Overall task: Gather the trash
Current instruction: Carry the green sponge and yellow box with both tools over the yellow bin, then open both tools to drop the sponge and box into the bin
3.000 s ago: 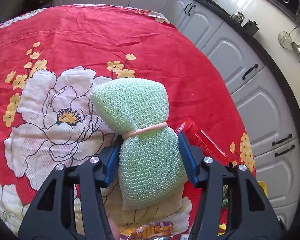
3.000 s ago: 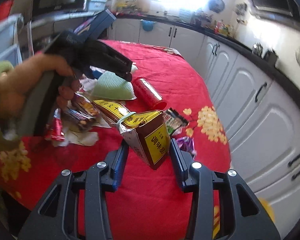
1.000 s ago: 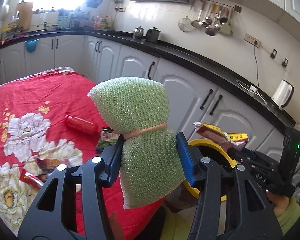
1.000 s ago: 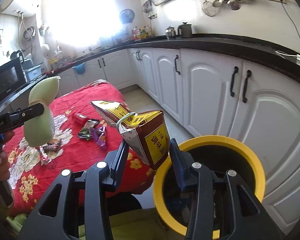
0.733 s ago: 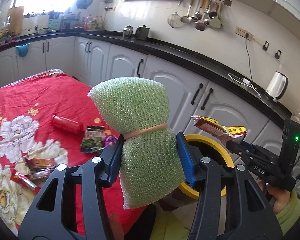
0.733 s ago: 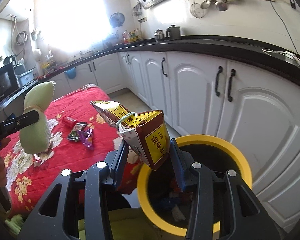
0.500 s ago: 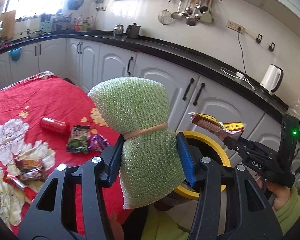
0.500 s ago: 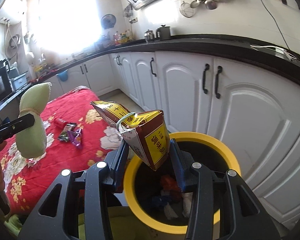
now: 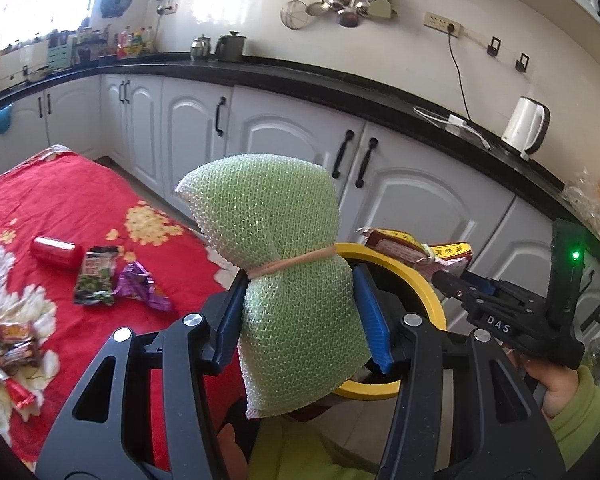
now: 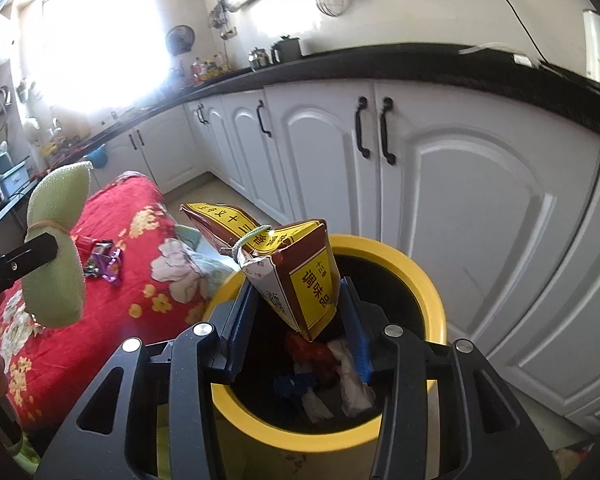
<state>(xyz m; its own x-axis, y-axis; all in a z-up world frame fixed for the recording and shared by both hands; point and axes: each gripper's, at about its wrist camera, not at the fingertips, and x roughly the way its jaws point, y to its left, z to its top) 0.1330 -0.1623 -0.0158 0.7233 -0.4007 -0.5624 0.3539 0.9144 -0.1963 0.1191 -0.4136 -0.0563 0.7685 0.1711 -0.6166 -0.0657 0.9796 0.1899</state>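
My left gripper (image 9: 302,312) is shut on a green mesh sponge (image 9: 284,264) tied at the waist with a rubber band; it hangs in the air just short of the yellow-rimmed bin (image 9: 424,280). That sponge (image 10: 56,256) also shows at the left of the right wrist view. My right gripper (image 10: 300,320) is shut on a brown and yellow seasoning box (image 10: 296,268), held over the open mouth of the bin (image 10: 424,280), which holds several scraps. The box (image 9: 416,252) and right gripper (image 9: 452,280) appear over the bin in the left wrist view.
A table with a red flowered cloth (image 9: 60,208) lies to the left, carrying a red can (image 9: 54,251), a green packet (image 9: 96,276), a purple wrapper (image 9: 142,286) and more wrappers (image 9: 12,340). White cabinets (image 10: 480,200) stand close behind the bin. A white kettle (image 9: 526,124) is on the counter.
Both grippers have swung from the table toward the bin with their loads. The bin has grown larger under the box, and its inside now shows.
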